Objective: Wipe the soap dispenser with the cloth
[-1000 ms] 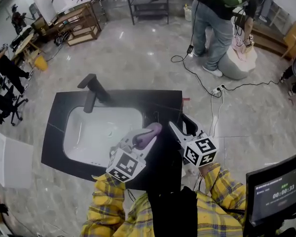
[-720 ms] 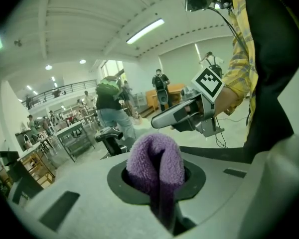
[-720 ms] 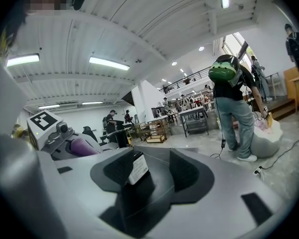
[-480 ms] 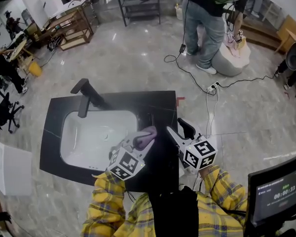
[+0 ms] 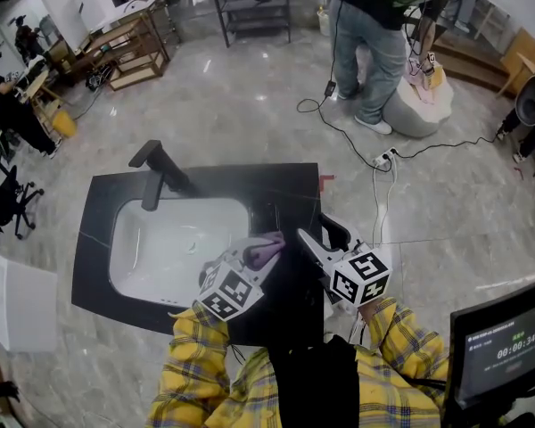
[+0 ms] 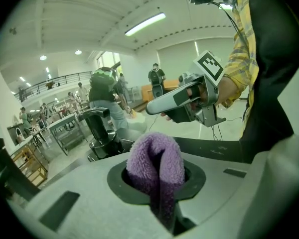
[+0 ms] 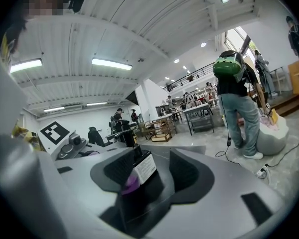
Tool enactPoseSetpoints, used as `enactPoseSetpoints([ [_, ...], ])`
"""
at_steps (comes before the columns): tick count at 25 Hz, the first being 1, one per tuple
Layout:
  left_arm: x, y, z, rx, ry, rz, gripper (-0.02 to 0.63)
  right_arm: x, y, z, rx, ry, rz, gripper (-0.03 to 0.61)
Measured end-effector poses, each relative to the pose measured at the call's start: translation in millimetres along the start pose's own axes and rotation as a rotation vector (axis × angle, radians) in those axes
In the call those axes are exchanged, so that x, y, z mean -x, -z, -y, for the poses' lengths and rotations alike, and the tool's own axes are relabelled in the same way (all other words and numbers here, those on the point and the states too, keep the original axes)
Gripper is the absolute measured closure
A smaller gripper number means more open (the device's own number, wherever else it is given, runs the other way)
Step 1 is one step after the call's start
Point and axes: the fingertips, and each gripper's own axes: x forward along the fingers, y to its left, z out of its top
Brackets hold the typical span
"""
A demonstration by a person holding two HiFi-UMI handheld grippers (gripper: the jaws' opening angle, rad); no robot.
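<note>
My left gripper (image 5: 260,257) is shut on a folded purple cloth (image 5: 268,248), which bulges out of the jaws (image 6: 157,158). It hovers over the black counter (image 5: 98,266) at the sink's right end. The soap dispenser (image 6: 102,133), a black pump bottle, stands on the counter just beyond the cloth and apart from it. In the right gripper view the dispenser (image 7: 142,169) and its white label show through the gap between the jaws. My right gripper (image 5: 317,232) is open and holds nothing; it hangs to the right of the cloth. From the head view the black dispenser is hard to make out against the counter.
A white sink basin (image 5: 152,248) fills the counter's left half, with a black faucet (image 5: 156,172) at its back left. A person (image 5: 370,43) stands beyond the counter near cables and a power strip (image 5: 388,160) on the floor. A monitor (image 5: 499,346) is at the right.
My left gripper has drawn the cloth a little back and down toward me. The right gripper has shifted slightly left. Neither grip has changed.
</note>
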Motion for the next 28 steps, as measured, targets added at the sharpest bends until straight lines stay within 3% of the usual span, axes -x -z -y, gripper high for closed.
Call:
enactPoseSetpoints([
  [16, 9.9, 11.4, -2.6, 0.127, -0.009, -0.006, 0.571, -12.8, 4.8, -18.1, 0.022, -0.063, -0.036, 0.364],
  [28, 28.9, 33.5, -13.6, 0.181, -0.109, -0.028, 0.571, -22.5, 7.4, -31.9, 0.027, -0.099, -0.028, 0.364],
])
